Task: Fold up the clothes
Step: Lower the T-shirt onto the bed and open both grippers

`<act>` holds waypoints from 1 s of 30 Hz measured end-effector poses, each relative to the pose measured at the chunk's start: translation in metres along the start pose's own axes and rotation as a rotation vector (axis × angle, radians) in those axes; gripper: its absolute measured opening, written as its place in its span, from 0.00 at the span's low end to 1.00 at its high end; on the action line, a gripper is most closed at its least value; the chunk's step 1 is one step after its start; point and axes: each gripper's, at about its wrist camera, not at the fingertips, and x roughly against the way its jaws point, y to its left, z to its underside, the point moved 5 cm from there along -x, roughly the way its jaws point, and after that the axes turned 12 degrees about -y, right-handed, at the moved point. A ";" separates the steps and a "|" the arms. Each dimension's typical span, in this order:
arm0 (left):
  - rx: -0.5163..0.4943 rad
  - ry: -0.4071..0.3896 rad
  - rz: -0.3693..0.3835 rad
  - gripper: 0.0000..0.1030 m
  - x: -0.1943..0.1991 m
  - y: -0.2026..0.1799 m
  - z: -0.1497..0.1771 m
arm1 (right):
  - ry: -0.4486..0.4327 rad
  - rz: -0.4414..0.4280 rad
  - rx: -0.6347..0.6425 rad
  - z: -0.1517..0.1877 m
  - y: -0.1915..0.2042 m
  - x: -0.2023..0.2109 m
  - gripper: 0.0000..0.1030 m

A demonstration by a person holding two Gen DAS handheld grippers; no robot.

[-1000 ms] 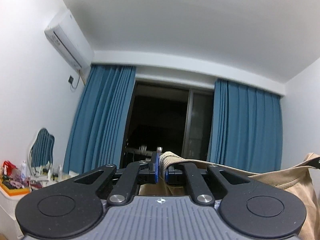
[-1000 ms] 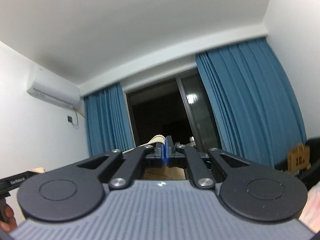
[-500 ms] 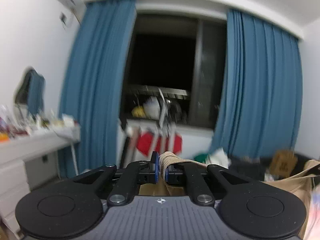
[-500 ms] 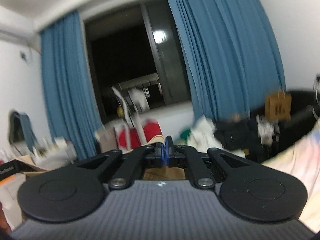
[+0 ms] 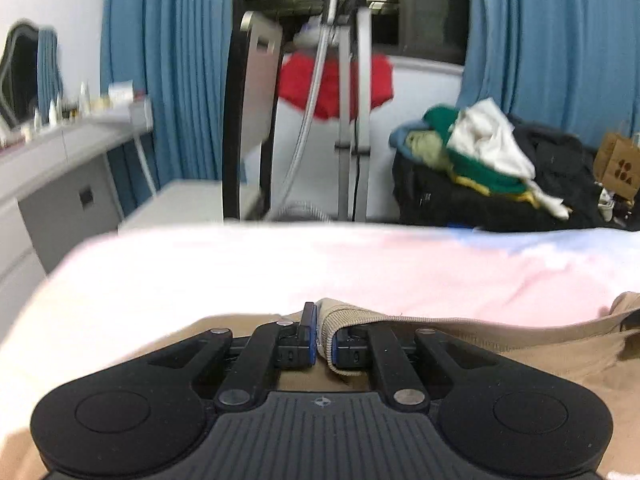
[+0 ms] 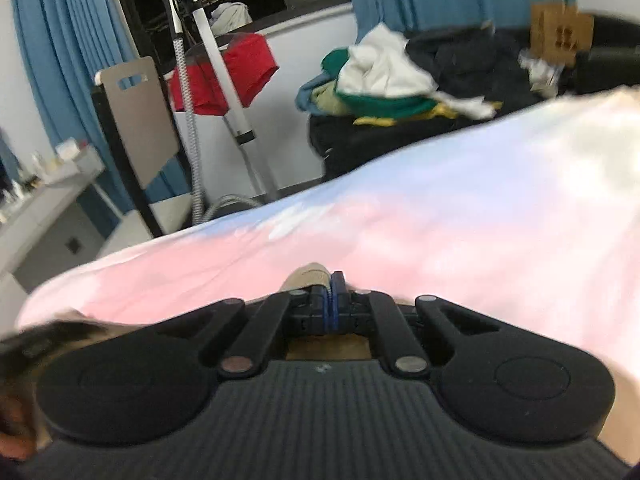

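Observation:
A tan garment with a ribbed hem (image 5: 500, 344) stretches from my left gripper off to the right, low over a pink, white and pale-blue bedsheet (image 5: 280, 264). My left gripper (image 5: 323, 340) is shut on its ribbed edge. In the right wrist view my right gripper (image 6: 329, 300) is shut on another part of the tan garment (image 6: 306, 276), just above the same sheet (image 6: 440, 232). Most of the garment is hidden under the gripper bodies.
Beyond the bed stand a garment steamer (image 6: 208, 60) with a red cloth (image 5: 332, 80), a grey board (image 5: 252, 92), a heap of clothes on a black bag (image 5: 480, 160), a white dresser (image 5: 48, 168) at left, blue curtains and a cardboard bag (image 6: 560, 32).
Both grippers have swung down from pointing at the ceiling and window to pointing low over the bed. They still hold the tan garment, which now lies close to the sheet.

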 end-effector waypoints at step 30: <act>1.008 -0.077 0.081 0.87 0.260 0.277 0.031 | -0.038 -0.252 -0.210 0.058 0.046 0.323 0.77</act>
